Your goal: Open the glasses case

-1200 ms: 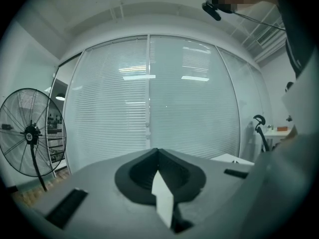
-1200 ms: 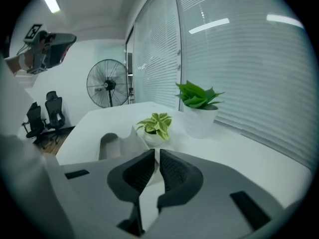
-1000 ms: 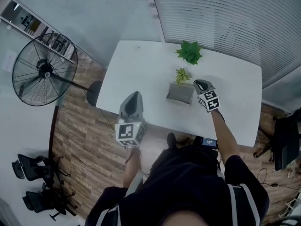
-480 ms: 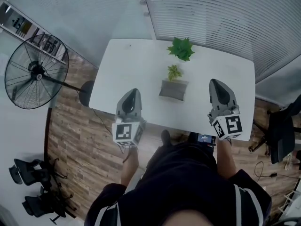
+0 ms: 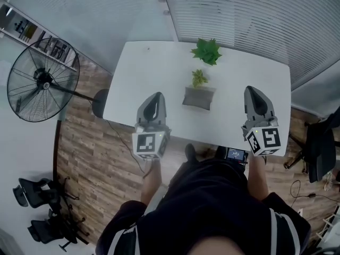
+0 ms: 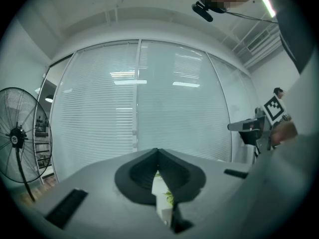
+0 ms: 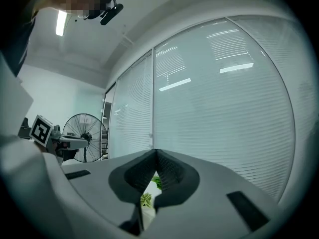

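glasses case (image 5: 199, 98): lies mid white table (image 5: 143, 73), beside small plant (image 5: 199, 78), untouched | left gripper (image 5: 154, 101): jaws together, empty | right gripper (image 5: 253, 94): jaws together, empty | why: 2 grippers flank case, likely poised to approach it

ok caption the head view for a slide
Left gripper and right gripper, shut and empty, above the table bearing the grey glasses case.
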`<state>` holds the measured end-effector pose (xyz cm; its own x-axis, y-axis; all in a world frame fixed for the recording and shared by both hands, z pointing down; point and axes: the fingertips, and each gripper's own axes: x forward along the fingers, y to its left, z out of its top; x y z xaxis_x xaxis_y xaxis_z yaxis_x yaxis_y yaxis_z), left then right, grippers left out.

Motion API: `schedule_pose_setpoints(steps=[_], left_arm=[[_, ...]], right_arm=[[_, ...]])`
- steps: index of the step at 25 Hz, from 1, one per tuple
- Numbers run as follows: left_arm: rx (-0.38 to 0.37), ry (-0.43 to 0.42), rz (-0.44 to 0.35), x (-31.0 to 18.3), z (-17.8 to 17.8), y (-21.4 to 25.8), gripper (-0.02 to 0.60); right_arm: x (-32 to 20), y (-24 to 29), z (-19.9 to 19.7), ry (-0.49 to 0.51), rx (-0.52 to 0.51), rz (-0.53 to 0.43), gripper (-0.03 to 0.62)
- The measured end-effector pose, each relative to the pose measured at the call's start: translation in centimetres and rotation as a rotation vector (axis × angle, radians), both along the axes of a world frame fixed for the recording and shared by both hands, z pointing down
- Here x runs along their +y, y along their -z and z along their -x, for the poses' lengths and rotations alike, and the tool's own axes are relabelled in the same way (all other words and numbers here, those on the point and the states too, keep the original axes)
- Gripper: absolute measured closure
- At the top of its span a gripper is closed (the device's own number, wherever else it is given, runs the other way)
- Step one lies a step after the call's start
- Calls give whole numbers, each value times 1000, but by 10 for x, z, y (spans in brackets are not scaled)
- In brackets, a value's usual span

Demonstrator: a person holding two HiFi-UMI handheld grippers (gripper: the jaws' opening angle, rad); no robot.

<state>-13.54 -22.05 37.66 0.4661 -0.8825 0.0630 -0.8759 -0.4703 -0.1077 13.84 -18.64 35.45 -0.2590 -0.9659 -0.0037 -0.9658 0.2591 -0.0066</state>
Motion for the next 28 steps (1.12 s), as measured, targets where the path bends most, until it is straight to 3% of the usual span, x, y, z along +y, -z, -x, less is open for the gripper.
schedule_pose_setpoints(steps=[6, 11, 28], left_arm=[[-4, 16, -41, -1, 8, 14, 581], [14, 22, -13, 1, 9, 14, 581], [6, 52, -24, 5, 11, 14, 581]], right_arm=[[-5, 0, -6, -8, -7, 4, 579], [-3, -1, -7, -9, -2, 5, 579], [3, -16, 2, 21, -12, 31, 579]])
